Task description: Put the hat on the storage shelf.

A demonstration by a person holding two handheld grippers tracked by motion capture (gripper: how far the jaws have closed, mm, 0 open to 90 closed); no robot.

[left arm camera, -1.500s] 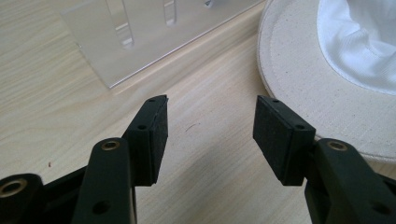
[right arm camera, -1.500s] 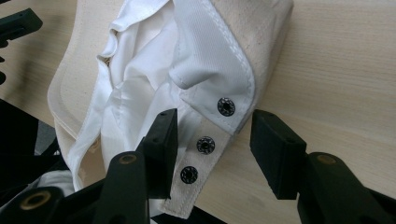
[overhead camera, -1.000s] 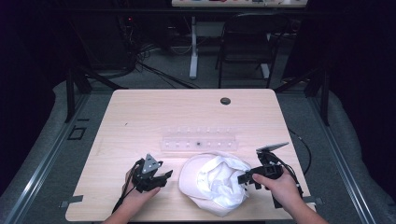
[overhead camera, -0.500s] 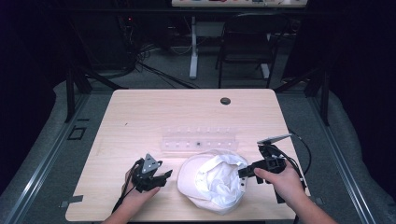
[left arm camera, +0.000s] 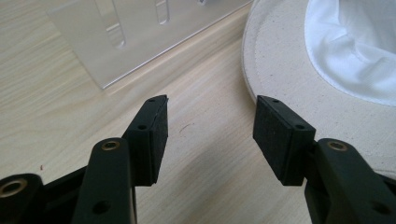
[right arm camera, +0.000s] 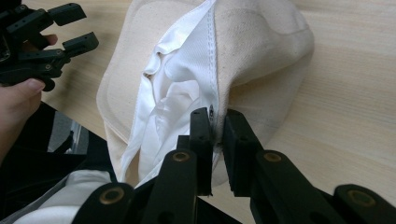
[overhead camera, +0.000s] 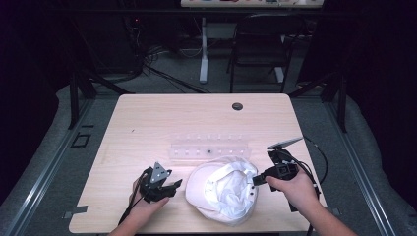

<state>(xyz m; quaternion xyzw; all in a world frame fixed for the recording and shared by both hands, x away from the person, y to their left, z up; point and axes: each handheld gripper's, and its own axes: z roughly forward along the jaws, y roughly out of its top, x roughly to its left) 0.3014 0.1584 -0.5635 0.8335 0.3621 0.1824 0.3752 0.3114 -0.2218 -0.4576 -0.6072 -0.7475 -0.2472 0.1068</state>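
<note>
A cream cap with a white lining lies upside down near the table's front edge. My right gripper is shut on the cap's rim at its right side, cream cloth outside one jaw and white lining by the other. The left gripper rests on the table just left of the cap, open, with bare wood between its jaws. In the left gripper view the cap's brim lies just beyond the right jaw, apart from it. The left gripper also appears at the top left of the right gripper view.
A clear plastic rack with a row of slots lies flat just behind the cap; its corner lies ahead of the left jaws. A round black grommet sits near the table's far edge. A cable loops off the right gripper.
The right gripper has shifted up and slightly left with the cap's rim in it, lifting that side. The left gripper has stayed put.
</note>
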